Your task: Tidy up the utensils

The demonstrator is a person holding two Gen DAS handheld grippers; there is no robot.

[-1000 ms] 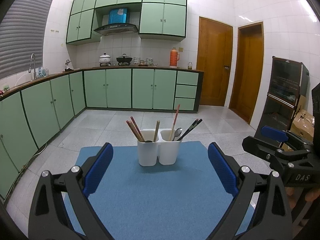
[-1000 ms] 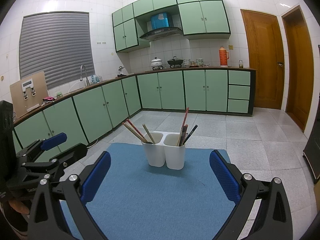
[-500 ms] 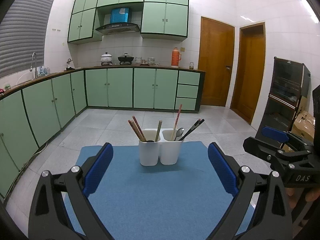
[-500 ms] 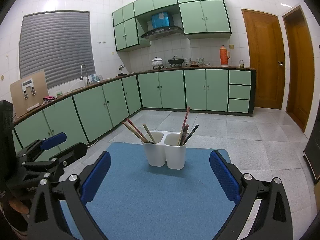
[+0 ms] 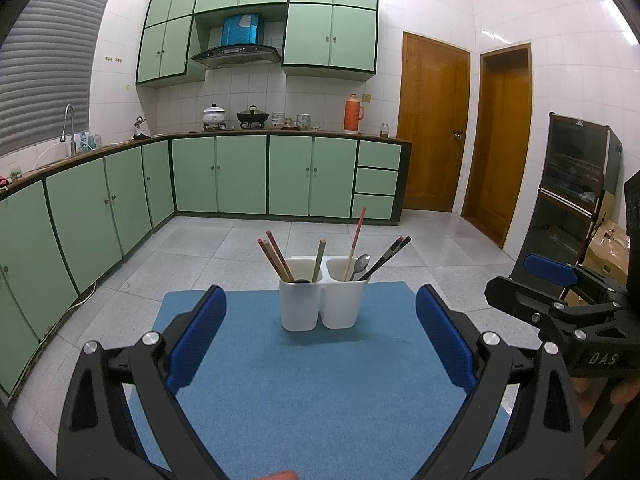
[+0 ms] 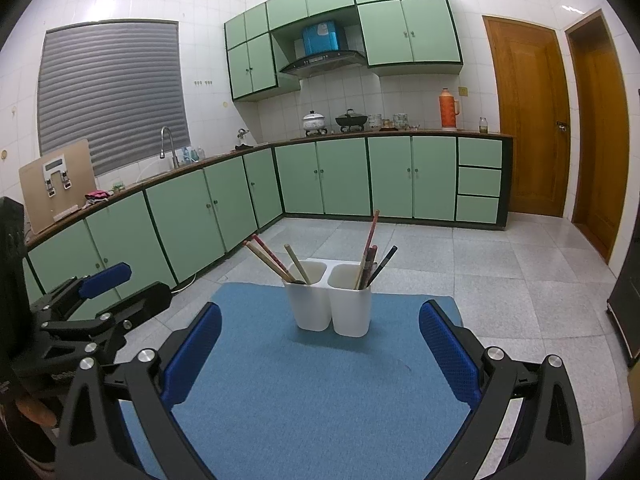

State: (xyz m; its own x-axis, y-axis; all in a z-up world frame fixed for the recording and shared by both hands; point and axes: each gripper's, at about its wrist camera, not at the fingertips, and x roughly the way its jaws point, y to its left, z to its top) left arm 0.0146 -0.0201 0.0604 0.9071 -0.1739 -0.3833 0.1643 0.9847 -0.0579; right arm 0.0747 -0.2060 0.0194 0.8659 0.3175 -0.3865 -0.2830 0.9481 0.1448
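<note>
Both hand-held grippers wide open, empty, before white holder (image 5: 323, 304).
Spoon (image 5: 361, 264) visible only in left view.

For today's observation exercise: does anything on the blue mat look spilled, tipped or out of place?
Nothing stands out. The white two-cup holder stands upright on the blue mat, chopsticks and a spoon leaning inside it. Both grippers, left and right, are open and empty.
</note>
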